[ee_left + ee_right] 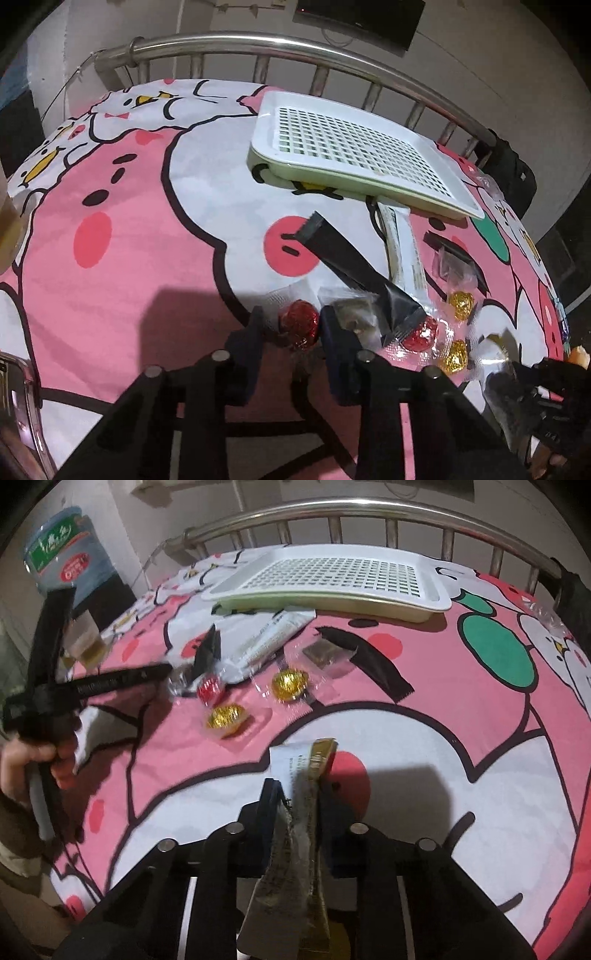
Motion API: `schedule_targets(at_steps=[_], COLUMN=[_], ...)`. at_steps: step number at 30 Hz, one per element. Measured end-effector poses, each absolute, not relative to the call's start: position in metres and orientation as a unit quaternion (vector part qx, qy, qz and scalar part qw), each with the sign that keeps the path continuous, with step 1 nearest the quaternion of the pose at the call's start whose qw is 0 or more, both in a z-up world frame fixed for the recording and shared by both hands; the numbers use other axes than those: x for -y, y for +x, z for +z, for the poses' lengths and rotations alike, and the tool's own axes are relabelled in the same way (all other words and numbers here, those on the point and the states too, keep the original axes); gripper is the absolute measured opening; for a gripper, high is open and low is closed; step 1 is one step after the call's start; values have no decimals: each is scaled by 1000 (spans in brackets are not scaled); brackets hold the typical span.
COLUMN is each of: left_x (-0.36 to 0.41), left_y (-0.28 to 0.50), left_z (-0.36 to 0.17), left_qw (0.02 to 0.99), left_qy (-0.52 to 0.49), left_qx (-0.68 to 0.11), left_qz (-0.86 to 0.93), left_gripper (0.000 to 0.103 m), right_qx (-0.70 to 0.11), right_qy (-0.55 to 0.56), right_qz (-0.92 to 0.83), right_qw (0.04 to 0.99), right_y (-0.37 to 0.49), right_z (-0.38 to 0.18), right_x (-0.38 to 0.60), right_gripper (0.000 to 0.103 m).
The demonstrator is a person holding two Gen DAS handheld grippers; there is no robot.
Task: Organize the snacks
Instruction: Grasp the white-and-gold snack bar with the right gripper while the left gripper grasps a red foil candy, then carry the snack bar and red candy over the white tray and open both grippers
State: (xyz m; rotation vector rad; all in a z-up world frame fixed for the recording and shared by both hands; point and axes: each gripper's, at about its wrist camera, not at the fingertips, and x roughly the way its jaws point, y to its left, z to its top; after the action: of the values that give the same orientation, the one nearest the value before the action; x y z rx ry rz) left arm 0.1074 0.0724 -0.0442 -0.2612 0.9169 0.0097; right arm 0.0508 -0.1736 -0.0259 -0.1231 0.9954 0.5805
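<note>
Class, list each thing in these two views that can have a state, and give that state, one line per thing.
left gripper: open, fingers either side of a red foil candy
right gripper: shut on a gold-and-white snack packet
white slotted tray: empty, flat on the bedspread
gold foil candies: wrapped, loose on the bedspread
black sachet: sealed, lying flat

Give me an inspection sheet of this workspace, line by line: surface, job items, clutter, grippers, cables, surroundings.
Surface: bed sheet, pink cartoon print.
Job's things: white tray, nothing in it; red candy, gold candies, black sachets, long white packet loose on the sheet.
Clutter: cup at the left edge.
Grippers: left gripper open around the red candy; right gripper shut on a snack packet.
Cables: wire on the wall.
Surroundings: metal rail, water bottle.
</note>
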Motion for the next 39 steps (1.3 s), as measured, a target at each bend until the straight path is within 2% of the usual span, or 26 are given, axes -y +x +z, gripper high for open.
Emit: schedule_targets(at_steps=[2, 22, 39], left_x=[-71, -38, -11], left_y=[106, 78, 159], left_z=[-43, 7, 40], left_qw=[888, 916, 913], left_qy=[-128, -116, -137], left_qx=[-441, -378, -373], left_qz=[-4, -61, -97], left_gripper=[25, 25, 25], right_qx=[-461, -399, -362], right_qy=[-59, -17, 3], right_qz=[281, 323, 313], right_qw=[840, 858, 878], right_y=[49, 55, 135], right_z=[-20, 28, 78], right_x=[171, 157, 142], right_gripper=[17, 16, 16])
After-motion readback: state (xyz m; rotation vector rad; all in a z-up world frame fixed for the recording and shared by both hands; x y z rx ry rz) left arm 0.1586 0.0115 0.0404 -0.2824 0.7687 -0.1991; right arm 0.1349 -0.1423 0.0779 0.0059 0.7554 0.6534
